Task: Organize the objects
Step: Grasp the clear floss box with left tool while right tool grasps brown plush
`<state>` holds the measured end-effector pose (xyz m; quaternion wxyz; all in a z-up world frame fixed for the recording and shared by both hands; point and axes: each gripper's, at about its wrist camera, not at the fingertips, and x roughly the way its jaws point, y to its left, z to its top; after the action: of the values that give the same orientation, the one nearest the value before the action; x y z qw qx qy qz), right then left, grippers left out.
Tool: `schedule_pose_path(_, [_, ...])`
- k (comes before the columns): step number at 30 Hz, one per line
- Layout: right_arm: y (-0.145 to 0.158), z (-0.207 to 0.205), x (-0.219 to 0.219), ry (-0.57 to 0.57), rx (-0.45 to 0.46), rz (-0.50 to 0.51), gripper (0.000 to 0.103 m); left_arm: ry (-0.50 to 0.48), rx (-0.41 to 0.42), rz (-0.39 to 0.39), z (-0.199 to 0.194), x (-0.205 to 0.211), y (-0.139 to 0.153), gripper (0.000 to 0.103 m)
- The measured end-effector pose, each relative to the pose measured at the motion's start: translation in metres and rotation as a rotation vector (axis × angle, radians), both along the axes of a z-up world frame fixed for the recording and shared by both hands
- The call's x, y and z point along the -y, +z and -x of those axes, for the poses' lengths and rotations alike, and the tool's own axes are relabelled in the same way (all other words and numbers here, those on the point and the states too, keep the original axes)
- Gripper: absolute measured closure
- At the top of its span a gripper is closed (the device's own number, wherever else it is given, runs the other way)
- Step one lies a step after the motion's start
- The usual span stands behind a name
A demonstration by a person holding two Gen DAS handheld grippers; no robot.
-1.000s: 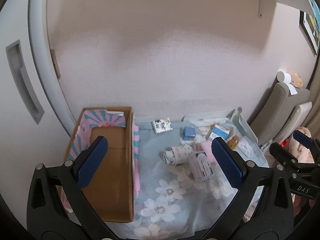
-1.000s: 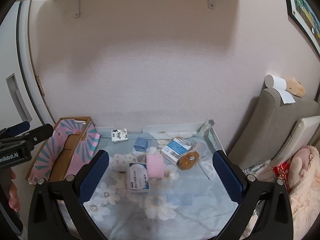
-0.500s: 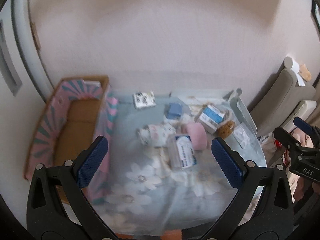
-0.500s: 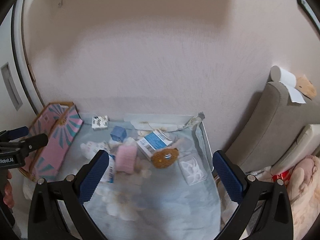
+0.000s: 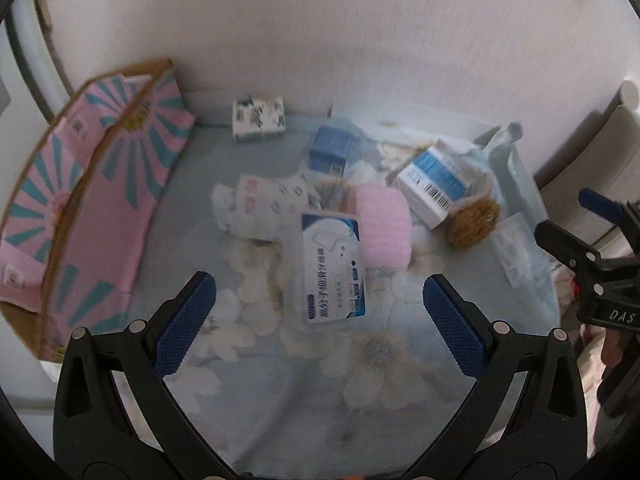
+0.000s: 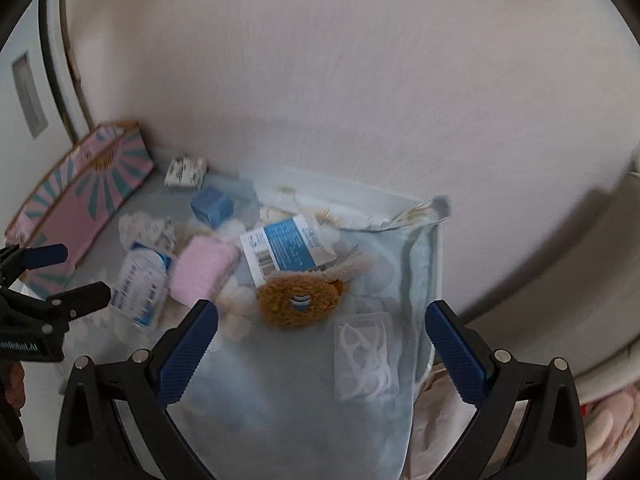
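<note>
1. Pale blue cloth with white flowers (image 5: 248, 380) covers the surface, and the small things to organize lie in a loose heap at the centre of the left wrist picture.
2. At the left of that picture stands an open cardboard box with pink and teal rays (image 5: 100, 216). We judge it is the place where the things must go, because it stands just beside the heap and we see nothing in the part of it that shows.
3. Our left gripper (image 5: 320, 304) hangs above the cloth with its jaws wide and nothing between them. It points at a flat white and blue packet with printed text (image 5: 334, 272), which lies nearest to the fingers, so we think this is the likely first pick.
4. A pink soft roll (image 5: 384, 232) touches the upper right corner of that packet. Behind them are a white and blue carton with a barcode (image 5: 434, 186), a small blue box (image 5: 330, 150) and a crumpled white wrapper with red marks (image 5: 264, 206).
5. Our right gripper (image 6: 322, 332) has its jaws wide as well, empty, over the right part of the cloth. A brown fuzzy round thing (image 6: 298, 300) lies just ahead of it, and a clear packet of white floss picks (image 6: 366, 354) lies lower, between the fingers in the picture.
6. A black and white patterned small pack (image 5: 259, 118) lies apart near the wall, at the upper middle.
7. Both pictures are blurred, so small print we cannot read.
</note>
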<state>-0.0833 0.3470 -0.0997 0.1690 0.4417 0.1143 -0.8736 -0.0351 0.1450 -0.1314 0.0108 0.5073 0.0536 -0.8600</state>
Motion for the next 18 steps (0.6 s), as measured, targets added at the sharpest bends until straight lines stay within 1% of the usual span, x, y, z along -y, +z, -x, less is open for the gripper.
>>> schedule_pose_path(5, [-0.031, 0.029, 0.008, 0.081, 0.081, -0.027, 0.0, 0.031, 0.047, 0.035, 0.016, -0.011, -0.03, 0.0])
schedule_pose_path(8, [-0.046, 0.041, 0.012, 0.113, 0.126, -0.028, 0.0, 0.042, 0.07, 0.056, 0.023, -0.013, -0.043, 0.0])
schedule_pose_path(11, [-0.062, 0.052, 0.018, 0.151, 0.166, -0.053, 0.0, 0.042, 0.091, 0.079, 0.028, -0.015, -0.055, 0.001])
schedule_pose_path(14, [-0.071, 0.058, 0.024, 0.174, 0.189, -0.072, 0.0, 0.039, 0.109, 0.094, 0.03, -0.017, -0.063, 0.002])
schedule_pose_path(17, [-0.076, 0.064, 0.026, 0.18, 0.215, -0.072, 0.001, 0.036, 0.12, 0.098, 0.031, -0.019, -0.069, 0.008])
schedule_pose_path(18, [-0.077, 0.065, 0.026, 0.181, 0.218, -0.07, 0.005, 0.035, 0.123, 0.095, 0.031, -0.019, -0.07, 0.013])
